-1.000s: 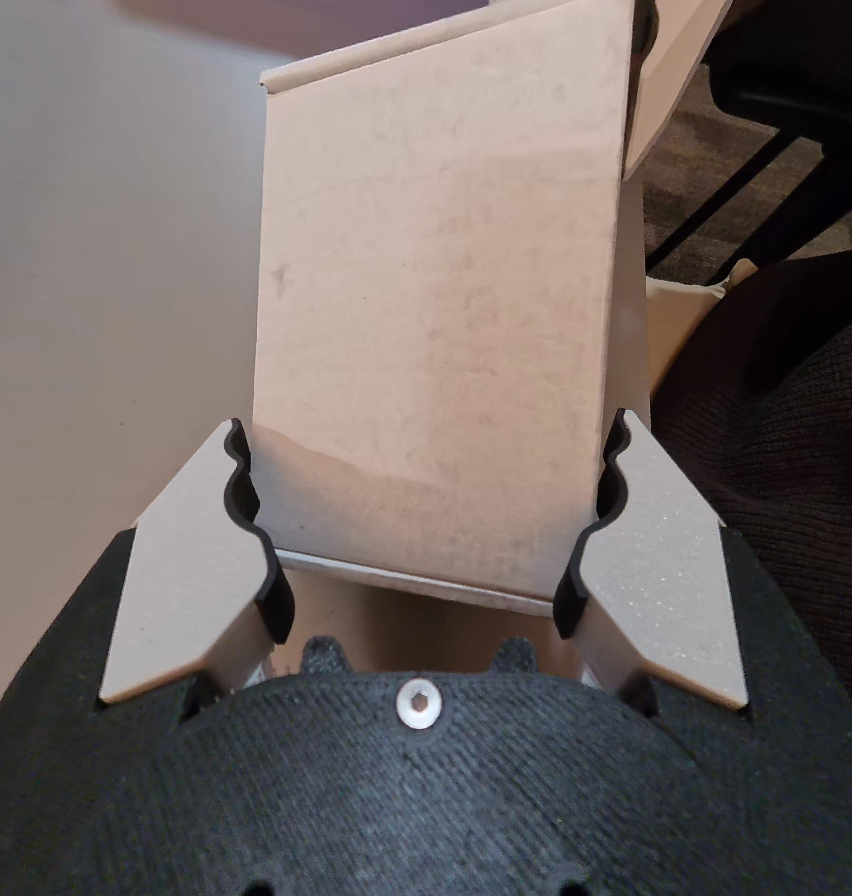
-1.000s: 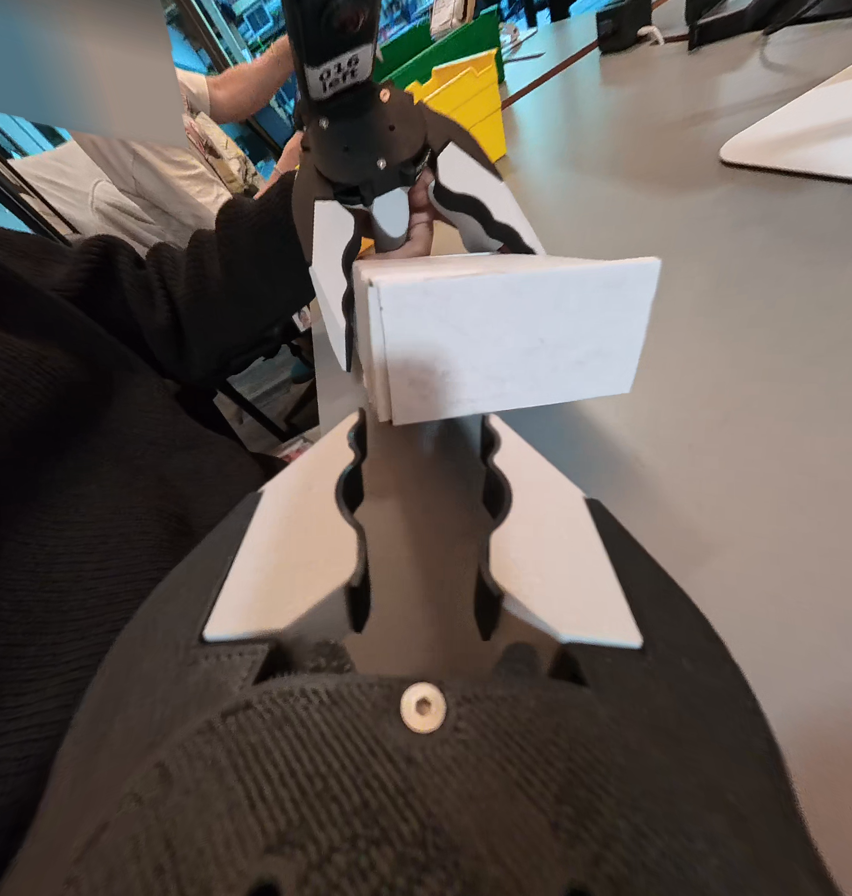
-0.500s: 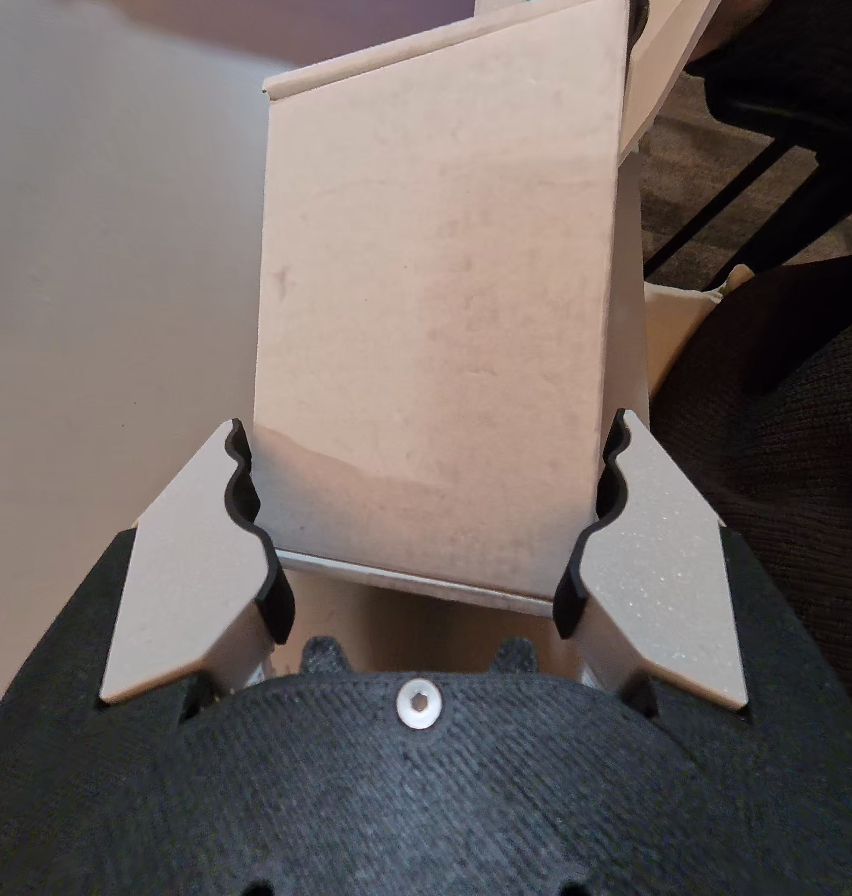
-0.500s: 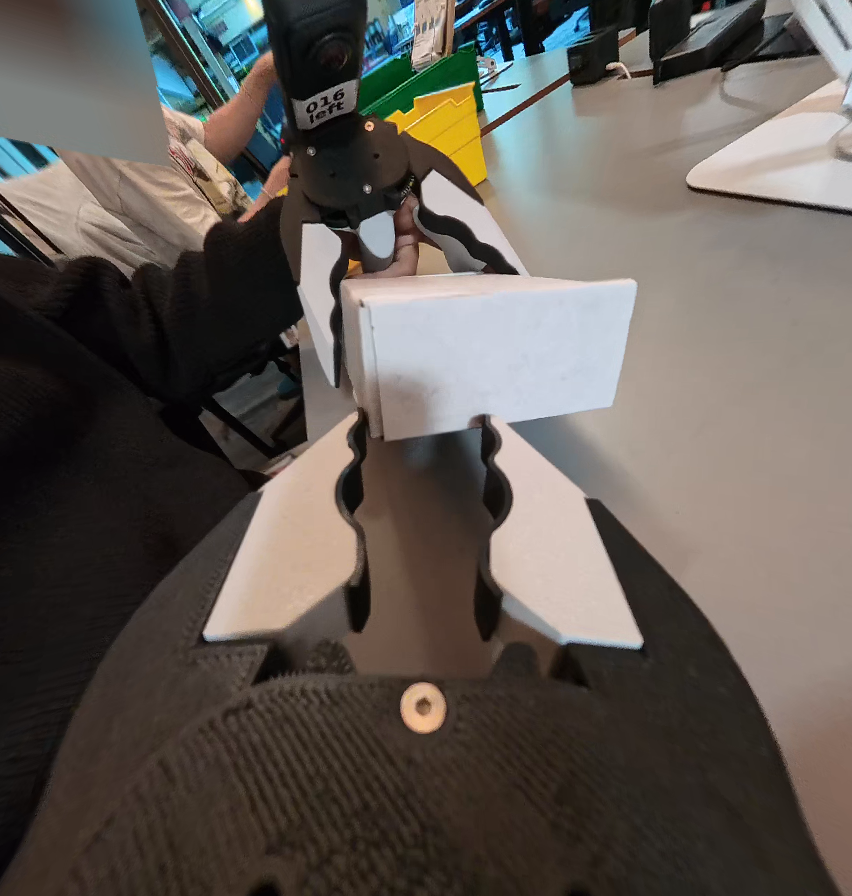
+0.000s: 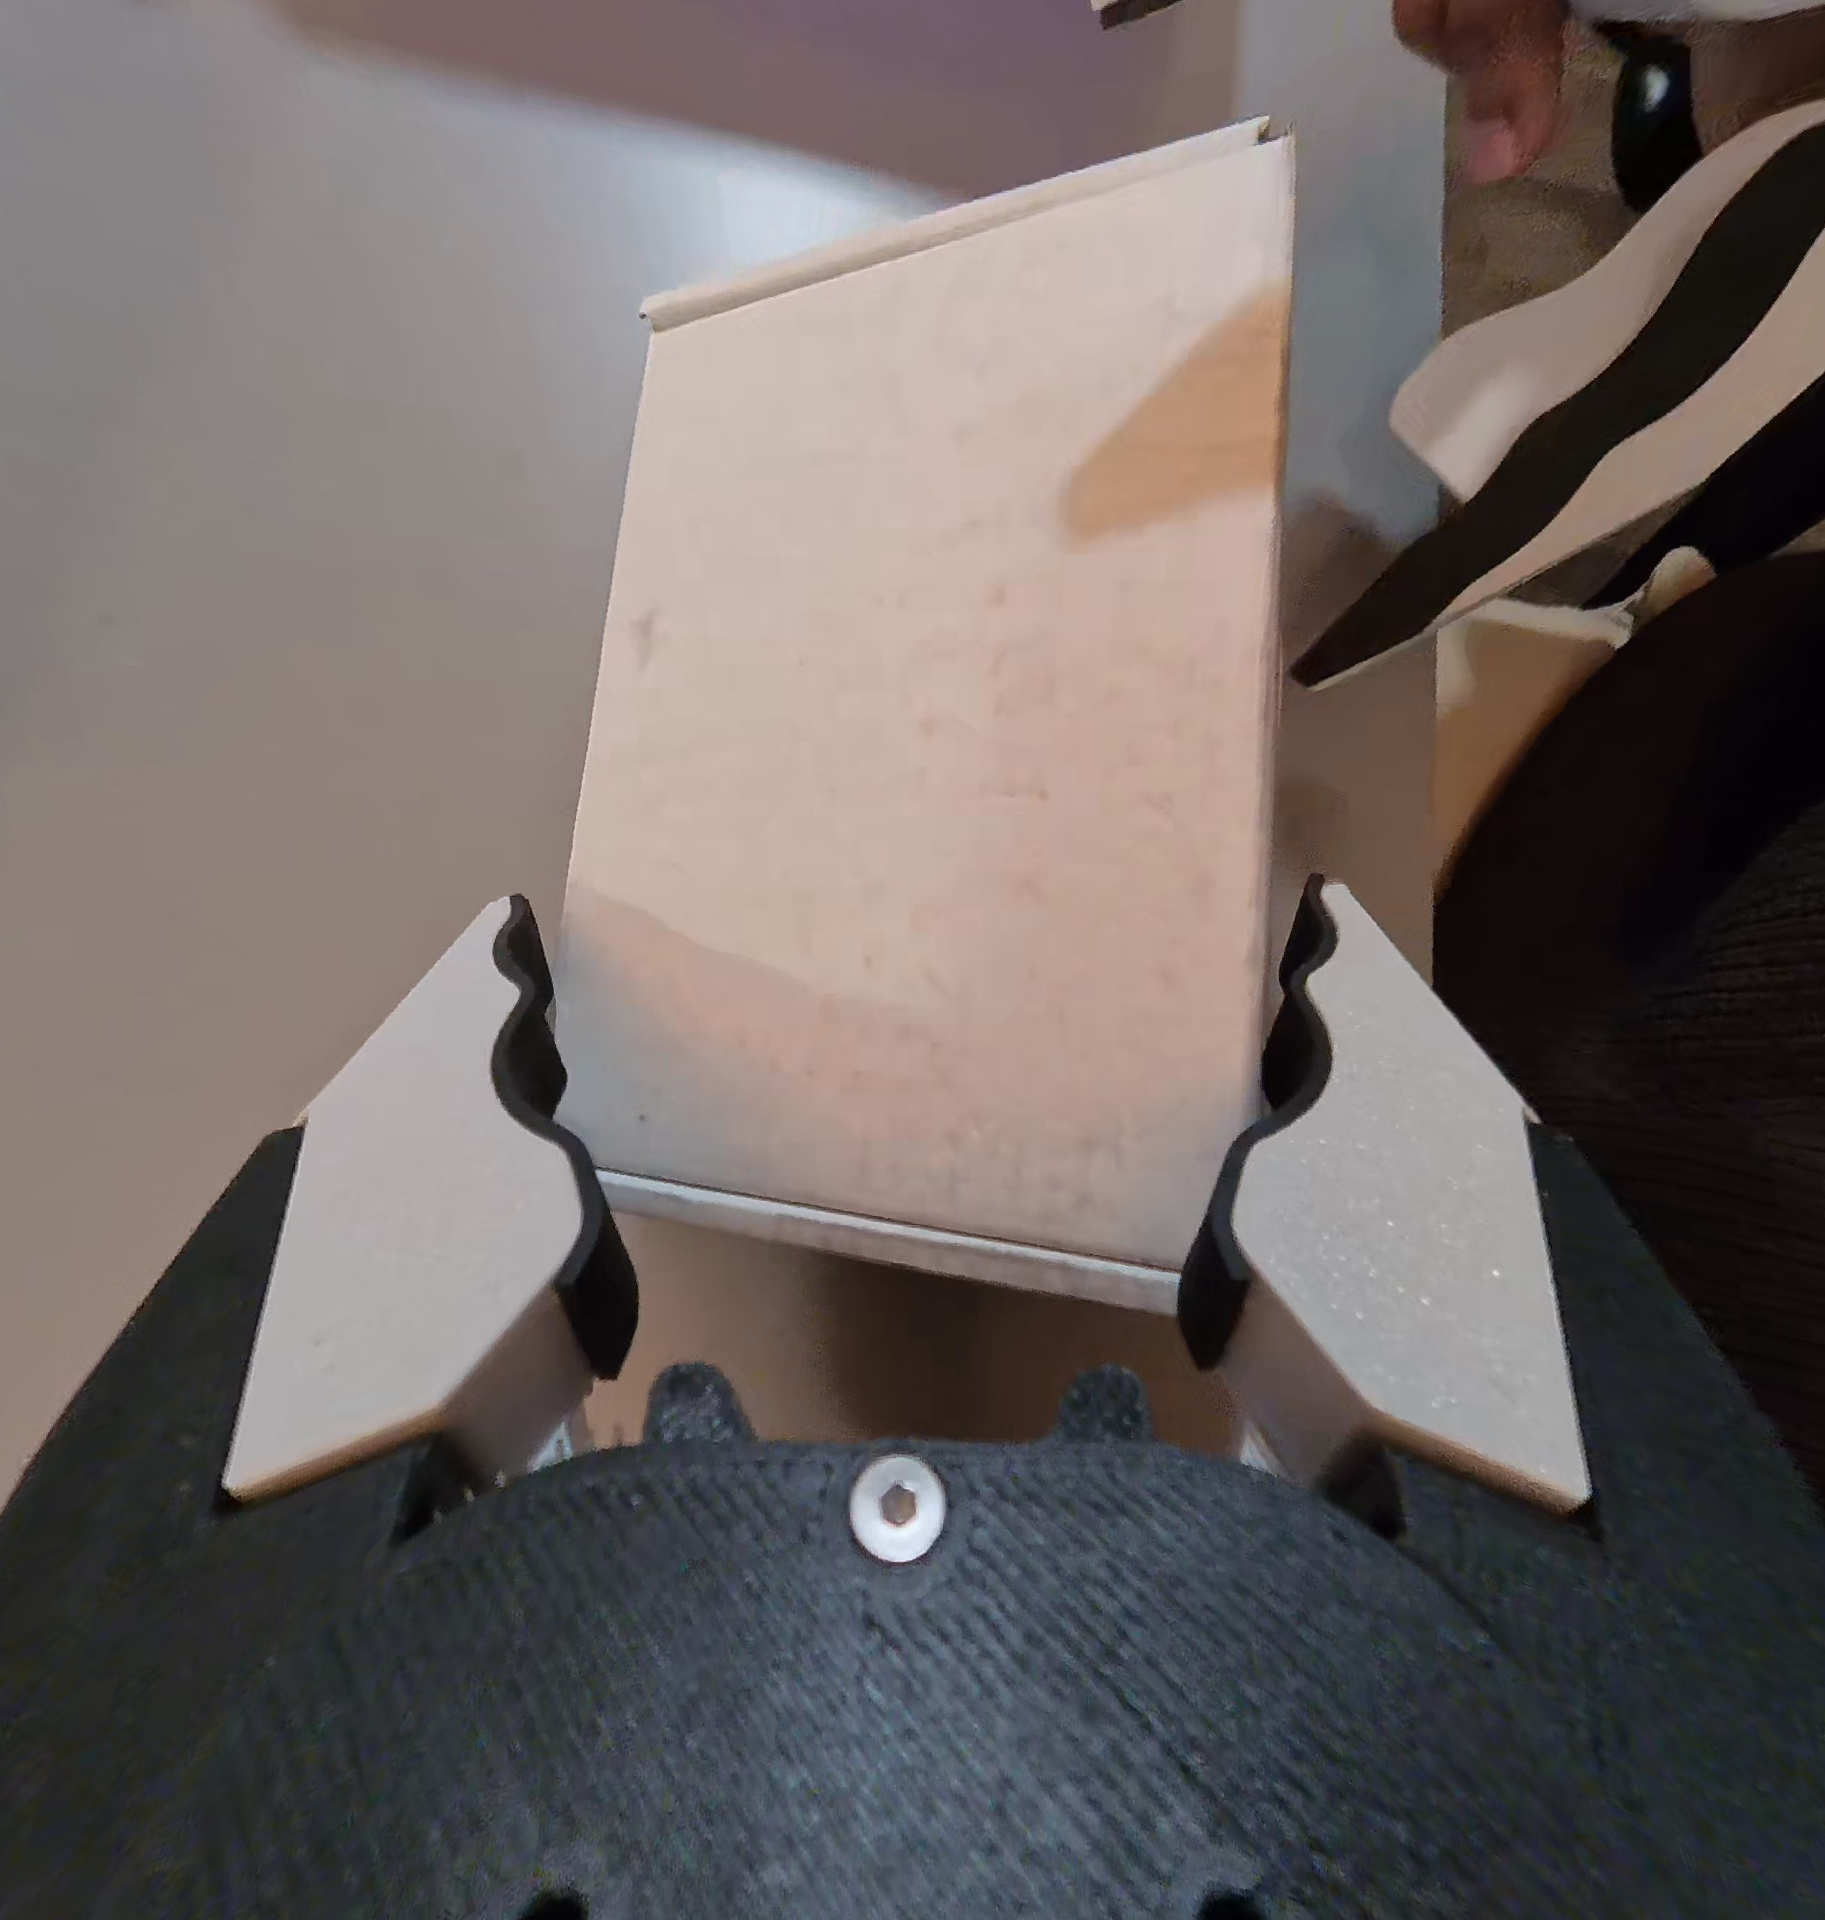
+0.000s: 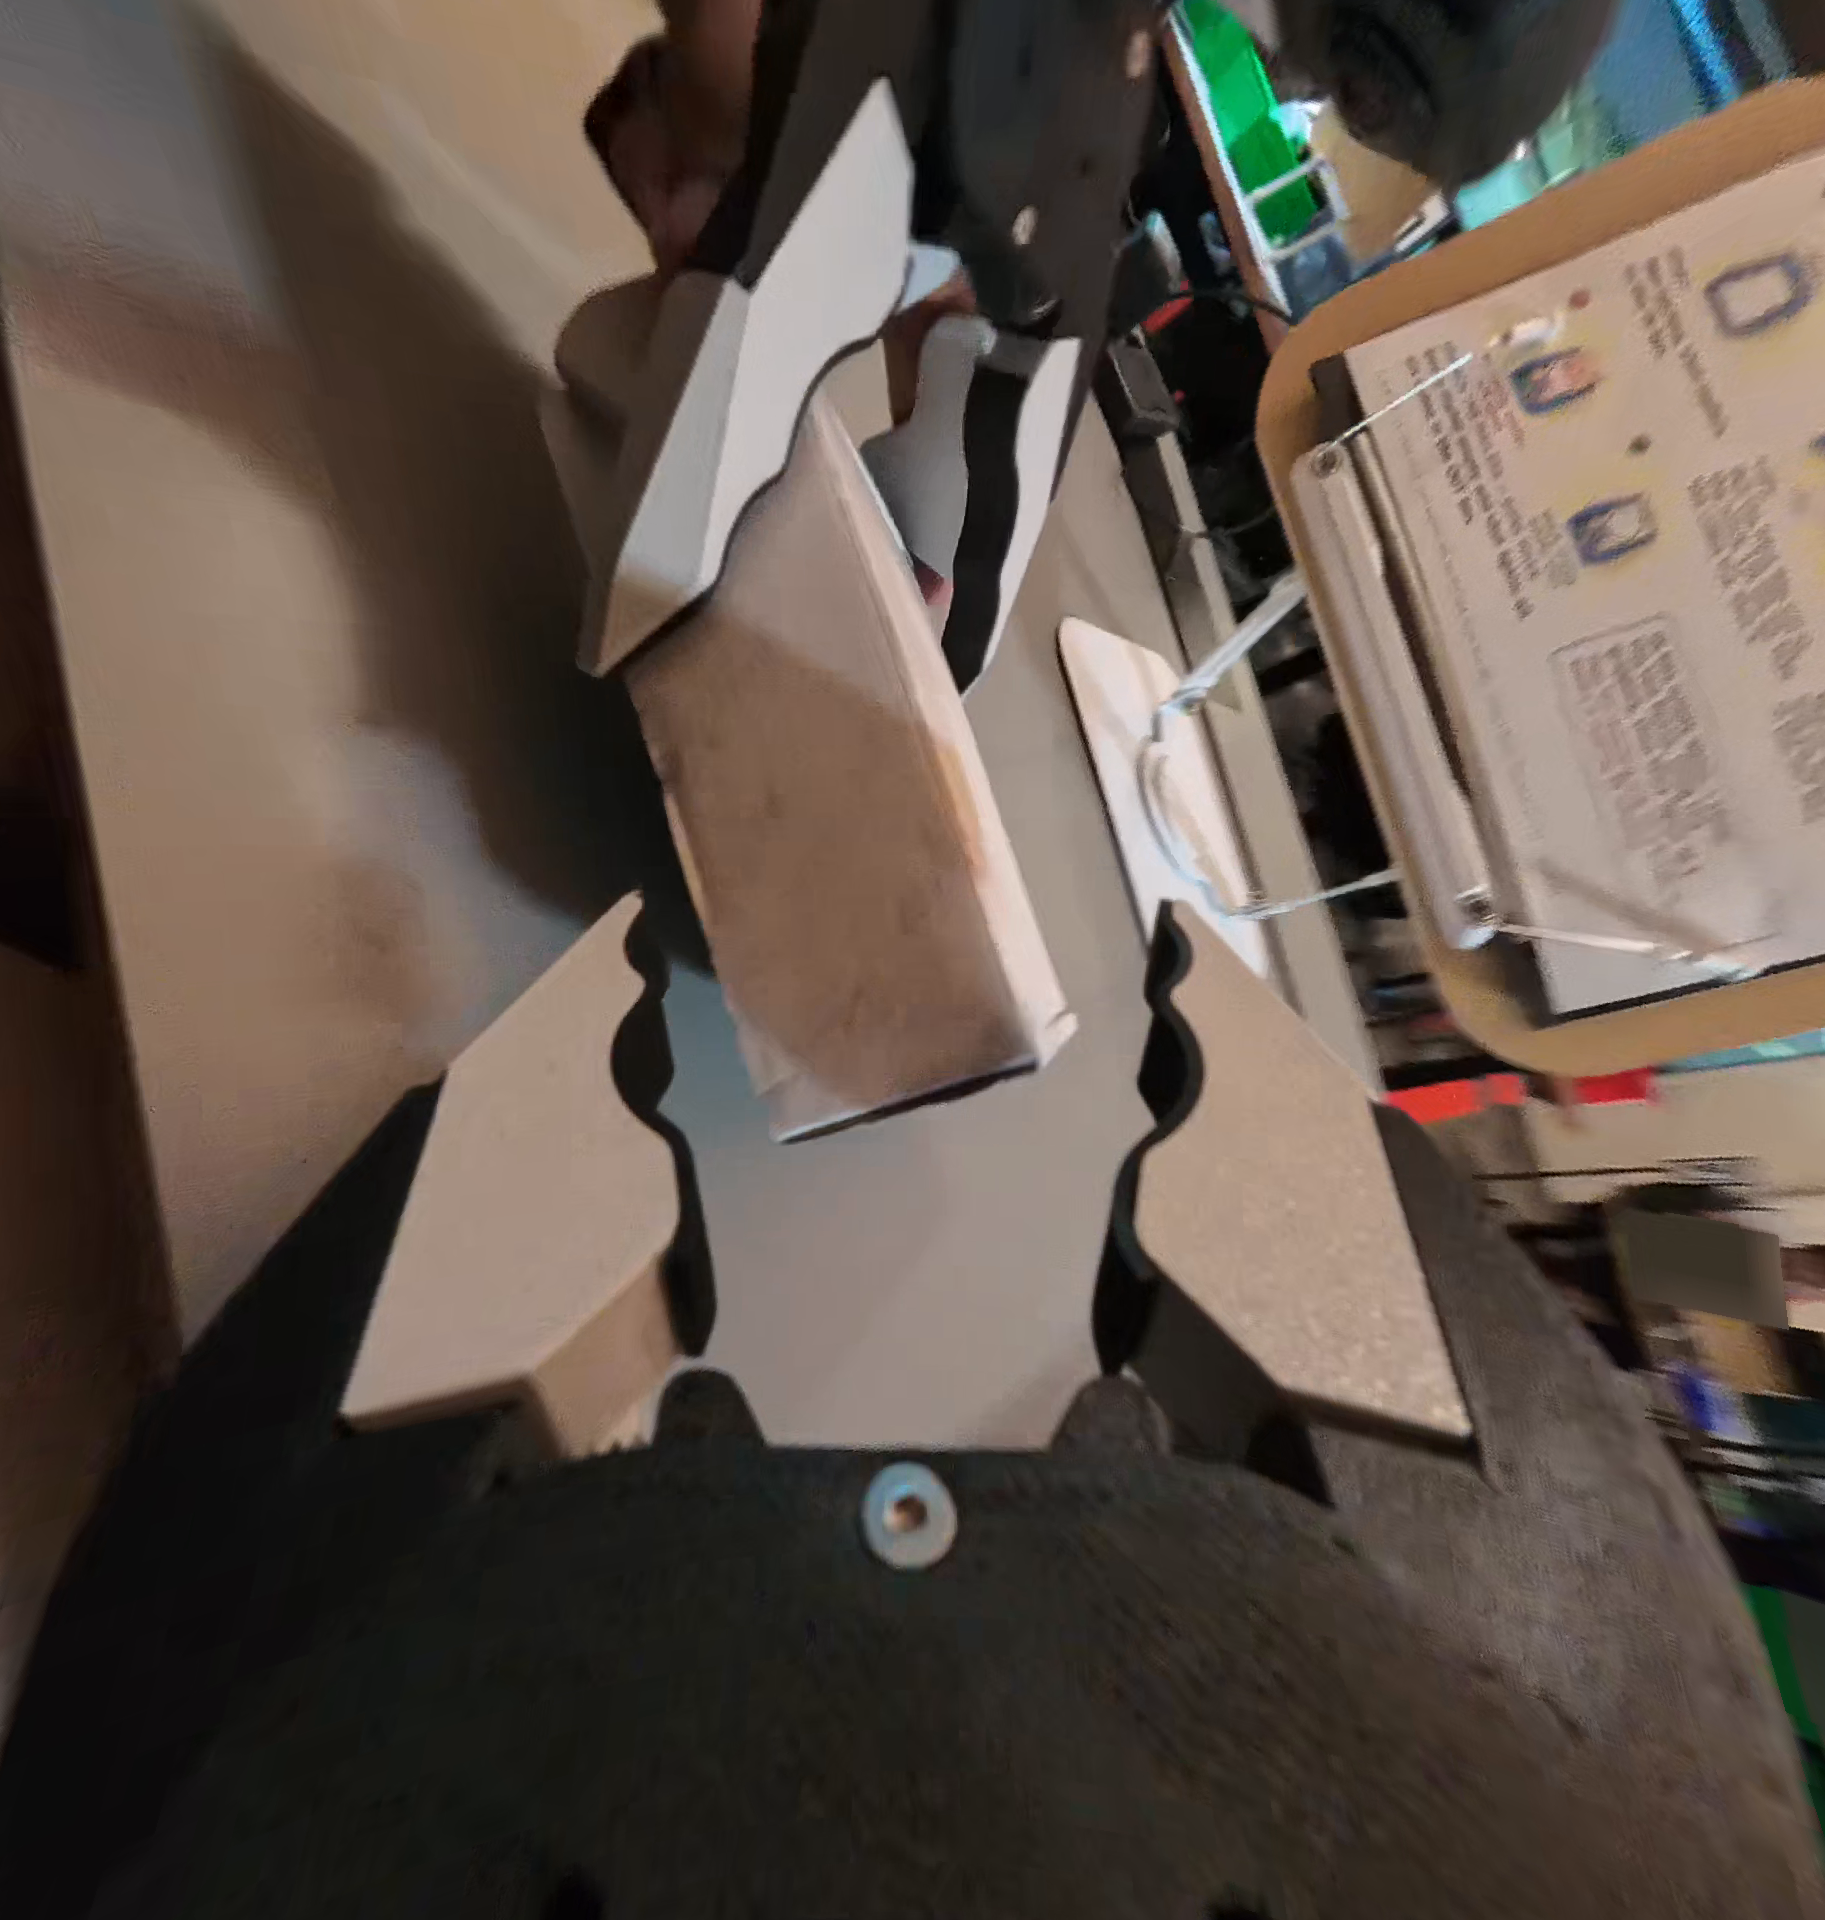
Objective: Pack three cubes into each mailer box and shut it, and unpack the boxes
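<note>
Left gripper (image 5: 913, 1049): the closed mailer box (image 5: 929, 748) is being clamped across its width at the near end, one finger on each side wall.
Mailer box: it is being held in the air above the grey table (image 5: 212, 623), tilted, its far end free; in the right wrist view the box (image 6: 846, 831) is being seen edge-on, pointing toward the right gripper.
Handling: it is being judged as light, stiff cardboard with smooth, fairly slippery faces; the walls are likely to buckle under hard squeezing, so the firm side edges are being favoured as hold points.
Right gripper (image 6: 903, 1060): the jaws are being kept spread wide and empty, just short of the box's free end.
Contents: nothing inside is being shown.
</note>
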Tool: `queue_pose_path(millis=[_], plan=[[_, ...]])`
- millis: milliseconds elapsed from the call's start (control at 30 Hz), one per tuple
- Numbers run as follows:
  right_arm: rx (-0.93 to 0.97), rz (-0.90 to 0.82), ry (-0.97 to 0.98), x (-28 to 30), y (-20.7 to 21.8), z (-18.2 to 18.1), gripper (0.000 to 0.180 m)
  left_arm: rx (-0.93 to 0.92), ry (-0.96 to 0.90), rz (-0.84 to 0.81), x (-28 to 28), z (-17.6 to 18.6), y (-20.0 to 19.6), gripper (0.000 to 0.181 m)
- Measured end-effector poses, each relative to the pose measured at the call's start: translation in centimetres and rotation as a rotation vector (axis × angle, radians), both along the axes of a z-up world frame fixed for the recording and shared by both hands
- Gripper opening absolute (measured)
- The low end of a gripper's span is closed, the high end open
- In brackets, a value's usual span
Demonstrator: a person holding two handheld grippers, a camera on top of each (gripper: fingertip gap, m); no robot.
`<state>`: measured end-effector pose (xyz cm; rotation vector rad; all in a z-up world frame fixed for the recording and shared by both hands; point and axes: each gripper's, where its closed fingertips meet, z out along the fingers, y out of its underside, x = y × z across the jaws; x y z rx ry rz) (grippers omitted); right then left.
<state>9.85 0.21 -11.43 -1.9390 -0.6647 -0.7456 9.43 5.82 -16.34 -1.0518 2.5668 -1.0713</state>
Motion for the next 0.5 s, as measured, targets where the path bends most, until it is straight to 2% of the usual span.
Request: queue_pose_path(millis=[33,67,133,200,300,500], plan=[[-0.016,-0.012,-0.077,0.0,0.3,-0.3,0.085,0.019,-0.003,-0.004,0.0,-0.1,-0.1,0.138],[-0.043,-0.019,-0.139,-0.1,0.5,-0.7,0.081,0.036,-0.006,-0.006,0.1,-0.2,-0.2,0.138],[-0.114,-0.016,-0.216,-0.4,0.6,-2.1,0.06,0.055,-0.01,-0.002,0.3,-0.4,-0.4,0.138],[-0.131,-0.018,-0.264,-0.4,0.5,-2.3,0.06,0.074,-0.02,-0.006,0.3,-0.5,-0.5,0.138],[-0.137,-0.017,-0.206,-0.4,0.2,-2.3,0.06,0.066,-0.039,-0.003,0.1,-0.4,-0.5,0.139],[-0.066,-0.044,-0.077,1.4,-1.4,-1.2,0.059,-0.004,-0.082,0.123,-0.1,-0.5,1.2,0.146]])
